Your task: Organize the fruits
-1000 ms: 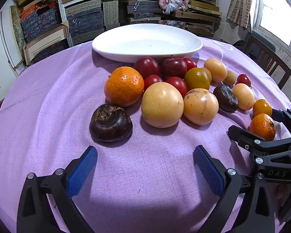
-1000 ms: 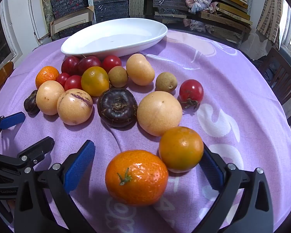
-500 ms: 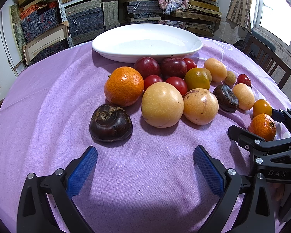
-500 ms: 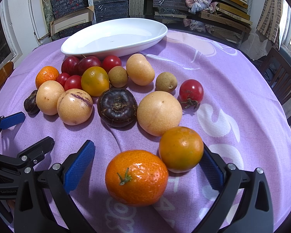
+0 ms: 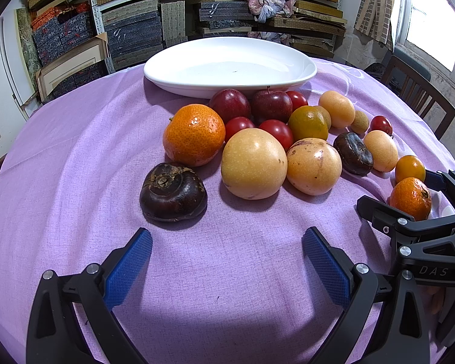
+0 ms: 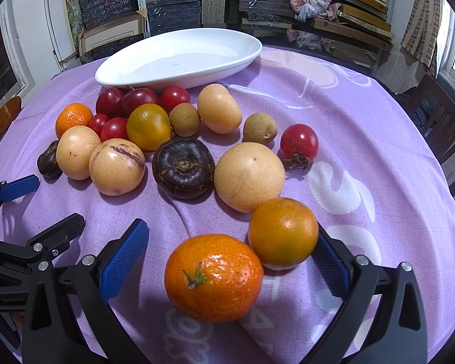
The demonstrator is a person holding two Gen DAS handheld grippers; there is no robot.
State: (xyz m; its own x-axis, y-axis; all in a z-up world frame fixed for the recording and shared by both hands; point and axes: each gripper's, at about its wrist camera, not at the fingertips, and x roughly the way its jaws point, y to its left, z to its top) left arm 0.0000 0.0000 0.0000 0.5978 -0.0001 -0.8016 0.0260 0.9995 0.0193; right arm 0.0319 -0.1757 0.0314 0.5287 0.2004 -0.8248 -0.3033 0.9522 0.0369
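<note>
- The fruits lie loose in a cluster on the tabletop (image 5: 75, 157), just in front of the white plate (image 5: 227, 60), which sits at 12 o'clock in both views.
- Right gripper (image 6: 227, 261): jaws spread wide around a mandarin (image 6: 214, 277); a greenish-orange citrus (image 6: 283, 232) touches the inner face of its right finger at 3 o'clock.
- Left gripper (image 5: 227, 261): jaws spread, with bare purple cloth (image 5: 227, 288) between them; a dark water chestnut (image 5: 173, 192) lies just ahead at 11 o'clock.
- Open cloth runs wide at 9 o'clock in the left view and at 3 o'clock in the right view.
- Only the right view shows the stemmed cherry tomato (image 6: 298, 144) and pale print on the cloth.
- Shelves (image 5: 215, 9) stacked with boxes stand behind; a wooden chair (image 6: 439, 121) sits at 3 o'clock.
</note>
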